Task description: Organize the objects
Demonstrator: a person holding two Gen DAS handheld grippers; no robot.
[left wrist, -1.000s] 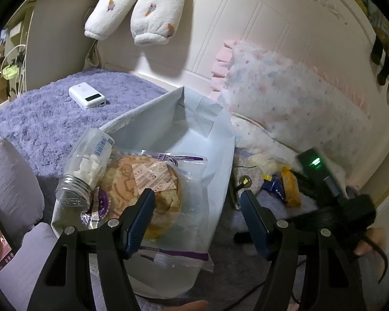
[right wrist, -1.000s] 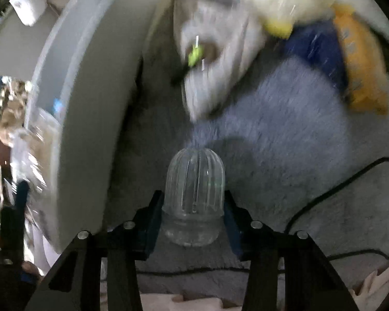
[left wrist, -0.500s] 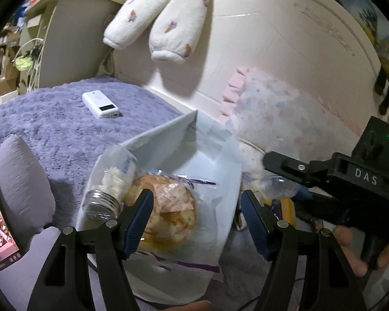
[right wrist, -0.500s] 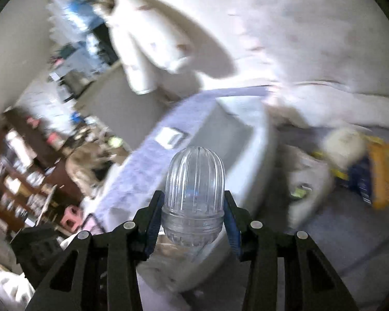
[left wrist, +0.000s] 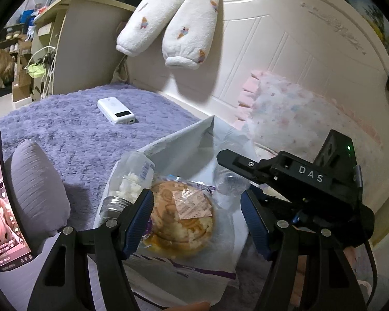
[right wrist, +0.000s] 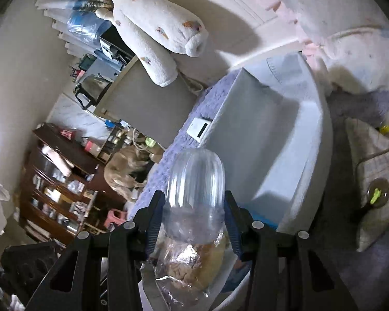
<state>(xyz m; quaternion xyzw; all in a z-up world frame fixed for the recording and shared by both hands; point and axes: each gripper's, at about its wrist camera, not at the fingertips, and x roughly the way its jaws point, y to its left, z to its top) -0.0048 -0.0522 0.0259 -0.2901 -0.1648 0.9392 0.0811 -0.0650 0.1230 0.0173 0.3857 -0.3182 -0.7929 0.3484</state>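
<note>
Since the earlier frames the right gripper [right wrist: 194, 217] has swung up off the purple blanket and now holds the clear ribbed jar [right wrist: 194, 194] over the white bin [right wrist: 311, 140], its view turned from the bedding to the bin's inside. The jar sits pinched between the blue pads, dome pointing away from the hand, with the bin's open space just ahead of and below it. From the left wrist view the jar [left wrist: 228, 181] shows under the right gripper's black body, above the bin's middle.

The left gripper [left wrist: 197, 223] hangs spread and empty over the near end of the bin, nothing pressed between its fingers. Directly beneath it lies a bagged pastry [left wrist: 181, 217], and to its left a bottle with white pieces [left wrist: 129, 184] on its side; I judge two items stowed, the jar about to join them. Beyond the right gripper's right side a checked pouch [right wrist: 376, 189] lies outside the bin, likely left to sort.

The bin rests on a fluffy purple blanket [left wrist: 64, 119] with a white power bank [left wrist: 116, 110] farther off. A phone [left wrist: 2, 207] stands at the left gripper's left. Behind are a white headboard [left wrist: 272, 39], a speckled pillow [left wrist: 298, 127] and draped fleece sleeves [left wrist: 173, 20].
</note>
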